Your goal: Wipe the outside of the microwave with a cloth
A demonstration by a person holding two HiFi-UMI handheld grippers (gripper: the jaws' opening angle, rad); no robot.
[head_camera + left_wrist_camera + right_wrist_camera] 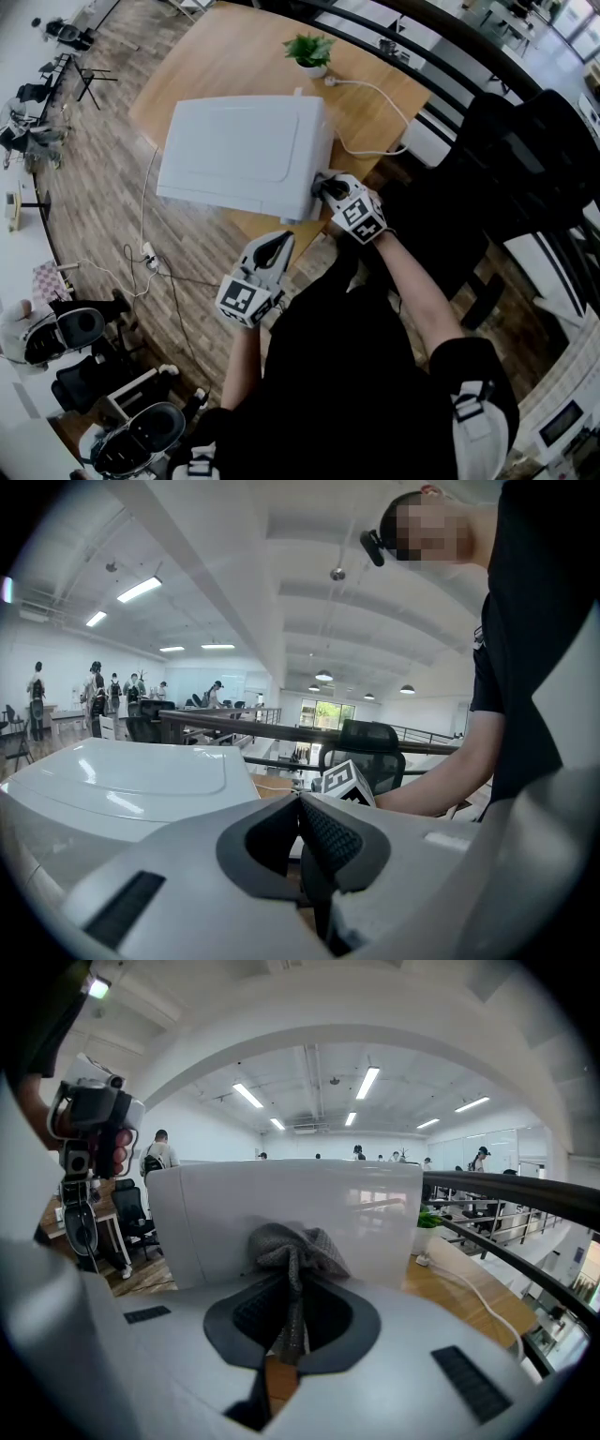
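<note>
1. The right gripper (291,1290) has its jaws closed on a grey cloth (289,1245). The cloth bunches just ahead of the jaw tips, and a thin strip of it hangs down between the pads.
2. The bunched cloth is against, or very nearly against, the white side wall of the microwave (281,1199), which fills the space straight ahead of these jaws. I cannot tell whether it presses firmly.
3. The left gripper (300,829) has its jaws together with nothing between them. The microwave lies ahead and to their left, apart from them, so it is not braced.
4. Risk, as I judge it: only a narrow fold of cloth is pinched, so a hard drag across the wall could pull it out of the jaws.
5. A second risk: in the head view the microwave (244,150) sits near the edge of the table (234,56), so a strong sideways push could shift it.
6. No brand or label can be read on the microwave. The only print visible is the black-and-white square markers on the gripper cubes.
</note>
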